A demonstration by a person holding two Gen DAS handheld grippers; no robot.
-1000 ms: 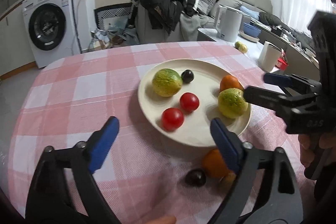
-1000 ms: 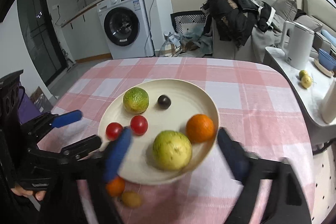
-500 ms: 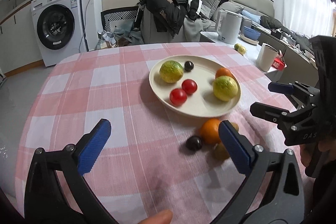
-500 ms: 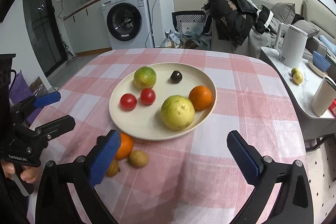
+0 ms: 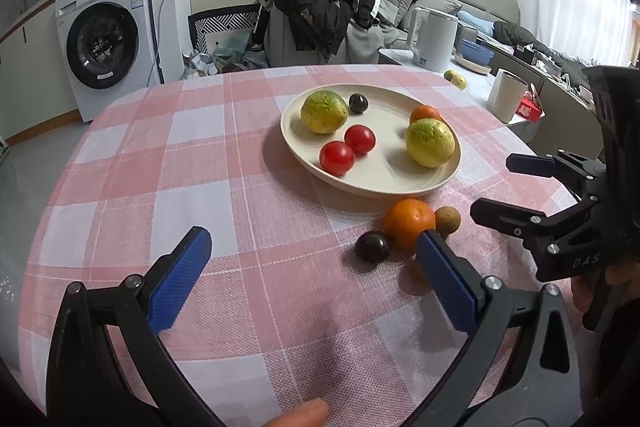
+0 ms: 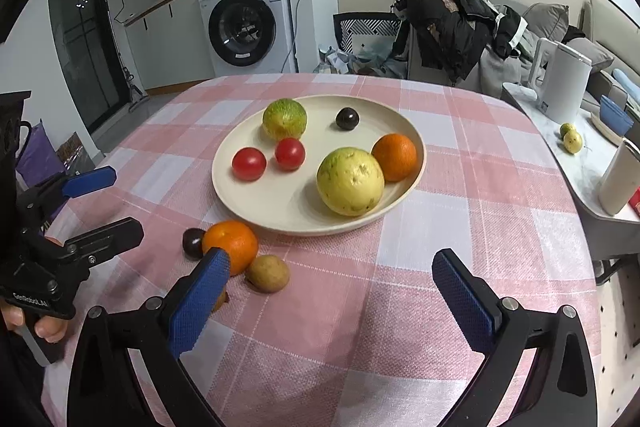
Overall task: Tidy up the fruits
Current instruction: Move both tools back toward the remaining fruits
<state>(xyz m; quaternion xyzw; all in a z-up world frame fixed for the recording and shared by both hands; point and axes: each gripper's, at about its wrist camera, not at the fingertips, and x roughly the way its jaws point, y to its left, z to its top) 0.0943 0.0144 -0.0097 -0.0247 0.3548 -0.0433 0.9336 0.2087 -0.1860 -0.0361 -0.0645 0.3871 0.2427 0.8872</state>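
Cream plate (image 6: 256, 205) sits behind loose orange (image 6: 232, 245); both grippers released, empty.

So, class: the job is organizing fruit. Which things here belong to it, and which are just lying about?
Belongs to the job:
plate
tomatoes
loose orange
dark plum
brown fruit

Lying about:
kettle
washing machine
white cup

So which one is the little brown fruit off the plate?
Find the cream plate on the checked cloth. Just in front of it lies a loose cluster around an orange. The brown fruit sits right of that orange in the right wrist view: dull, tan, smaller than the orange.
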